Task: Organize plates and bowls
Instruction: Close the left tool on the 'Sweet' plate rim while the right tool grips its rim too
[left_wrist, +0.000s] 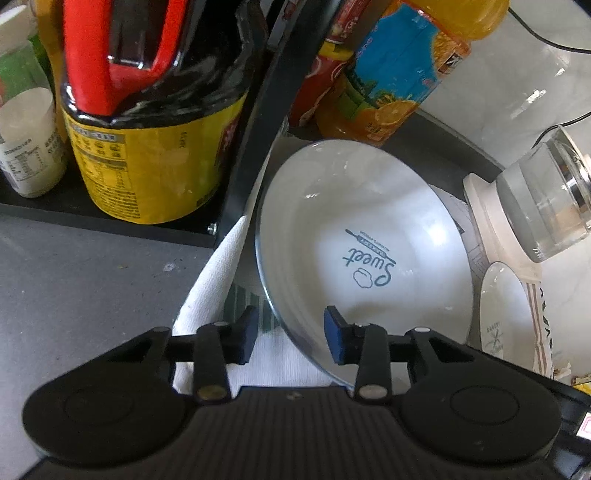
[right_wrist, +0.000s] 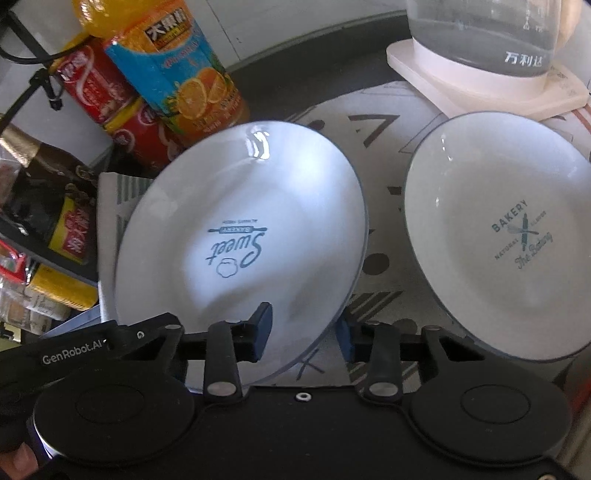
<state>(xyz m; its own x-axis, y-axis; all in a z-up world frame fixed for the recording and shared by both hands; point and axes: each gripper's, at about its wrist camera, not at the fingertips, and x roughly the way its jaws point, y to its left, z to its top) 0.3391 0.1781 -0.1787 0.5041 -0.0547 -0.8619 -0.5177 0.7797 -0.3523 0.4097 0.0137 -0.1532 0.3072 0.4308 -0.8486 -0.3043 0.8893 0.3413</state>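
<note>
Left hand-held gripper (left_wrist: 290, 334): jaws partly open, straddling near rim of "Sweet" plate (left_wrist: 364, 254), one finger inside, one outside; pads not visibly pressing. Right hand-held gripper (right_wrist: 306, 332): same partial gap, straddling rim of same plate; grip not confirmed. Plate sits on patterned cloth (right_wrist: 373, 155) on tabletop, "Bakery" plate (right_wrist: 495, 236) just beside it, kettle base (right_wrist: 476, 85) behind. Advice: seat rim deep between pads before closing; close both sides evenly; lift level; keep clear of orange bottle (right_wrist: 184, 81) and neighbouring plate.
</note>
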